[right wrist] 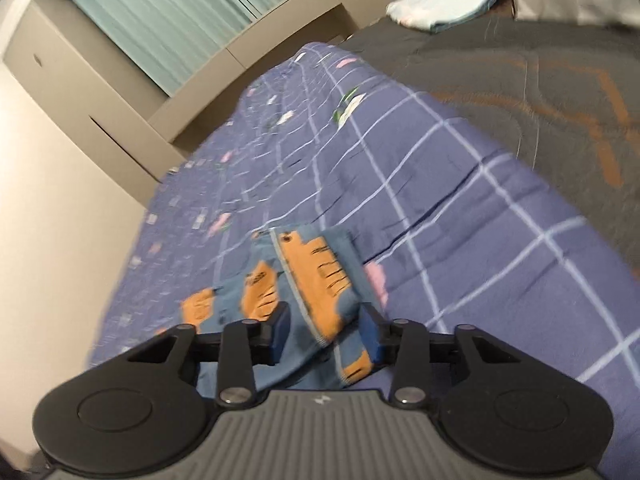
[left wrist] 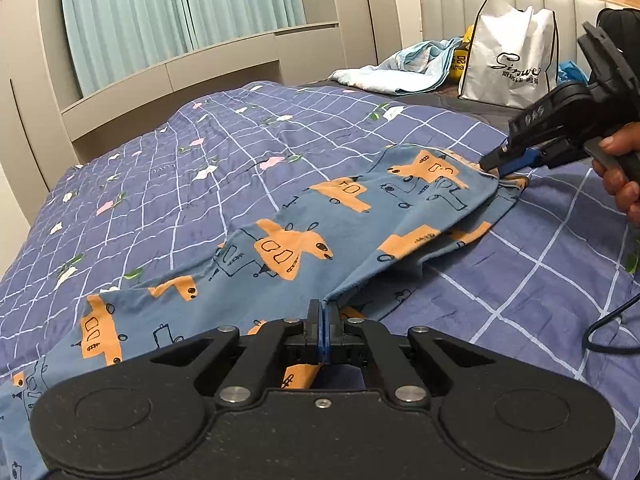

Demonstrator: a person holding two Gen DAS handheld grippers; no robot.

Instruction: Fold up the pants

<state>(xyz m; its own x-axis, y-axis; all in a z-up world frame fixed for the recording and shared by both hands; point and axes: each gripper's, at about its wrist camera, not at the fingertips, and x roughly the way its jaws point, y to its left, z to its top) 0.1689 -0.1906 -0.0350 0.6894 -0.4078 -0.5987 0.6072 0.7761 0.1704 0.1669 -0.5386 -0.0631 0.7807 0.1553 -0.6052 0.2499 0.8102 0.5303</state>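
Two grippers are working the pants (left wrist: 304, 216) lying across the checked quilt (left wrist: 200, 160): the left gripper (left wrist: 322, 330) is pinching a lifted fabric edge, while the right gripper (right wrist: 326, 330) is straddling the far end, jaws spread. Next, it likely needs closing before folding over.

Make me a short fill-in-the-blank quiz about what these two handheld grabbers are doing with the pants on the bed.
1. The left gripper has its fingers ____ on the pants.
2. The right gripper has its fingers ____, with a fold of cloth between them.
3. The pants lie on a ____ quilt with a white grid.
4. The white shopping bag stands near the ____.

Missing words: shut; open; blue; headboard
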